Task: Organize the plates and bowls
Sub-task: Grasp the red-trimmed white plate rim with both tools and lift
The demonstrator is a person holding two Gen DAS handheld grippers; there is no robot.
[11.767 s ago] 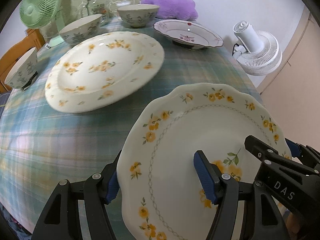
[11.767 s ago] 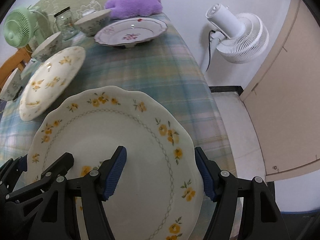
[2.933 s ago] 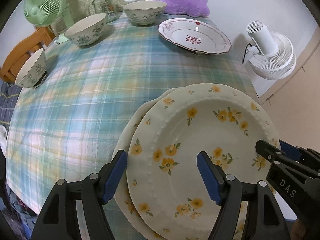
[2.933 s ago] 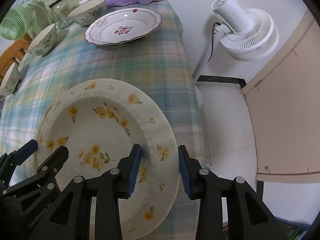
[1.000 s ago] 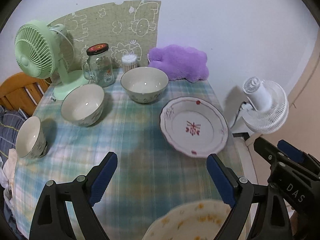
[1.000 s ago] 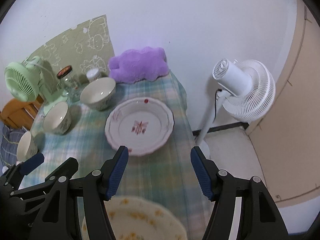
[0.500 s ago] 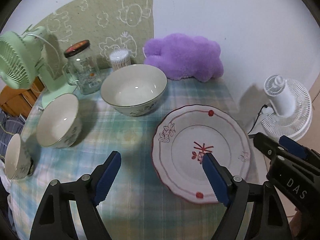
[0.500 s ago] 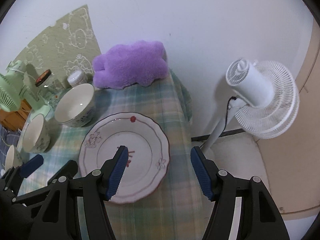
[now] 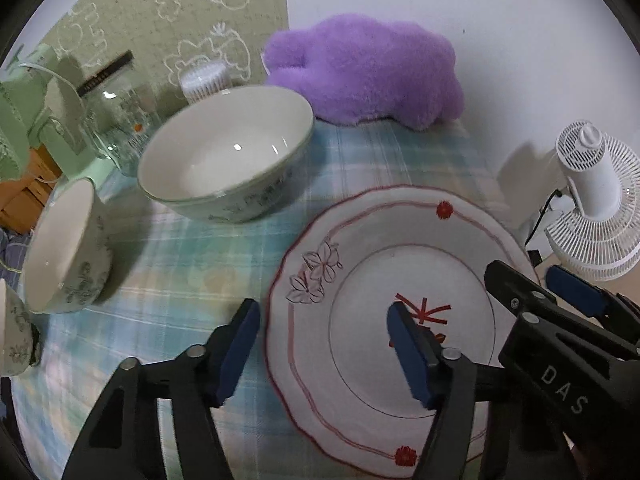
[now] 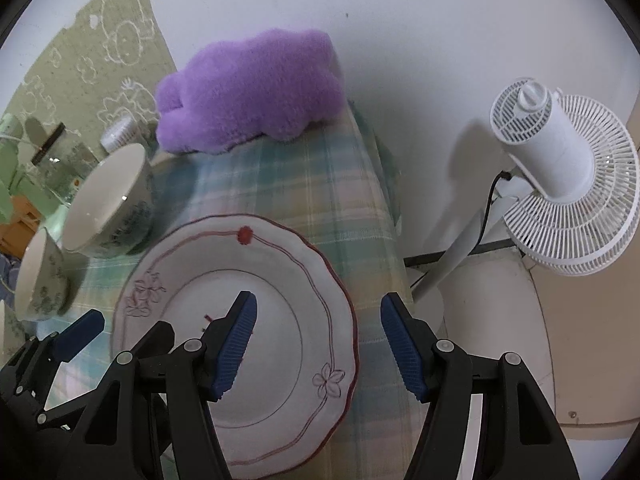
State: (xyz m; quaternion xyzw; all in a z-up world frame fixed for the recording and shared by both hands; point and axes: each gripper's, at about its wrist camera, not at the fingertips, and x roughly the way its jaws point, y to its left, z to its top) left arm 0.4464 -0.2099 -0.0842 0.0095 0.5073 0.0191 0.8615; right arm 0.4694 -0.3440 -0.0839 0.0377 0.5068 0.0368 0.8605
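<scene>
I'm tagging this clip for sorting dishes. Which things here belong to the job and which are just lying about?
Belong to the job:
- red-trimmed plate
- large bowl
- second bowl
- third bowl, only its edge visible

Just lying about:
- purple plush
- glass jar
- green fan
- white fan

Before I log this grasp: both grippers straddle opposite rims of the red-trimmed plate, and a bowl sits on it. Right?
Not quite. In the left wrist view the red-trimmed plate is bare; the large bowl stands on the tablecloth beside it. Left gripper and right gripper do straddle its rims.
</scene>
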